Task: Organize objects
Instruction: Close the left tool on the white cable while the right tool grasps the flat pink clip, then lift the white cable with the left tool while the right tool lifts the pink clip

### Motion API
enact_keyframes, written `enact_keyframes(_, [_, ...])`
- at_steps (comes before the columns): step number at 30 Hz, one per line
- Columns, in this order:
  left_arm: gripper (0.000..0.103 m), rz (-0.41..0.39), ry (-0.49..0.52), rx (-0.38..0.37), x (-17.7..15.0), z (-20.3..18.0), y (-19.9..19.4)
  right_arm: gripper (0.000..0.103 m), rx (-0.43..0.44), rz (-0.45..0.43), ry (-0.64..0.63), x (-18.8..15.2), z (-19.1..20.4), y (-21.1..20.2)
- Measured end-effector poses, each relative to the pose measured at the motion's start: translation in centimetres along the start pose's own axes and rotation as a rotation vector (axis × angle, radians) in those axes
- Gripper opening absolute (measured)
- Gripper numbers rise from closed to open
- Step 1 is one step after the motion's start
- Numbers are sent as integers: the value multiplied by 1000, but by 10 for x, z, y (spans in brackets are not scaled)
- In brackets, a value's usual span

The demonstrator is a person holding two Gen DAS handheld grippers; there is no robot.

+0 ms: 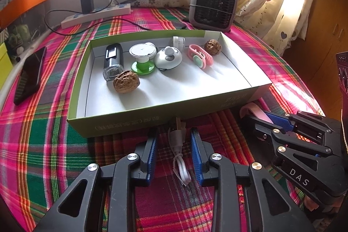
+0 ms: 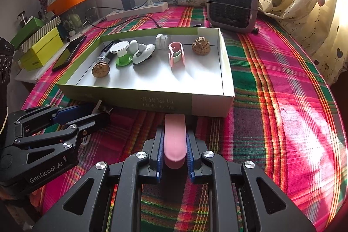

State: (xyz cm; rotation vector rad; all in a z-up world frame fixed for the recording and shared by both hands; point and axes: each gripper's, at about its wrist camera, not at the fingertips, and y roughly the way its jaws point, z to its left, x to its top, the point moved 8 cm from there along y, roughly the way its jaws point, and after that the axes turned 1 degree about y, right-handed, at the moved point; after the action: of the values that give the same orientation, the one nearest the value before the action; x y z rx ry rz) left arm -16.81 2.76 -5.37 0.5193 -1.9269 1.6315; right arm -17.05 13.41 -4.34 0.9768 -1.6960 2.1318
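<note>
Before the cardboard box (image 2: 152,99), right gripper (image 2: 175,145) clamps a smooth pink bar (image 2: 175,140); left gripper (image 1: 174,151) narrow

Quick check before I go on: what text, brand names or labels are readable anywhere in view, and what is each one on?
"DAS" on the right gripper body, seen from the left wrist.
"GenRobot.AI" on the left gripper body, seen from the right wrist.
Printed characters on the front wall of the green box: upside down and too blurred to read.
Small label on the yellow-green box: too small to read.

Walnuts (image 1: 126,84) inside box (image 1: 152,121), heater (image 1: 212,6) behind.
</note>
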Motion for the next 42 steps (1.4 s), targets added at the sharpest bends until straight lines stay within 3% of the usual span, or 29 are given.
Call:
enact_keyframes(5, [14, 1, -1, -5, -1, 2, -1, 18, -3, 0, -2, 0, 0, 0])
enact_keyframes(42, [13, -12, -10, -34, -4, -1, -7, 18, -18, -5, -8, -1, 3, -4])
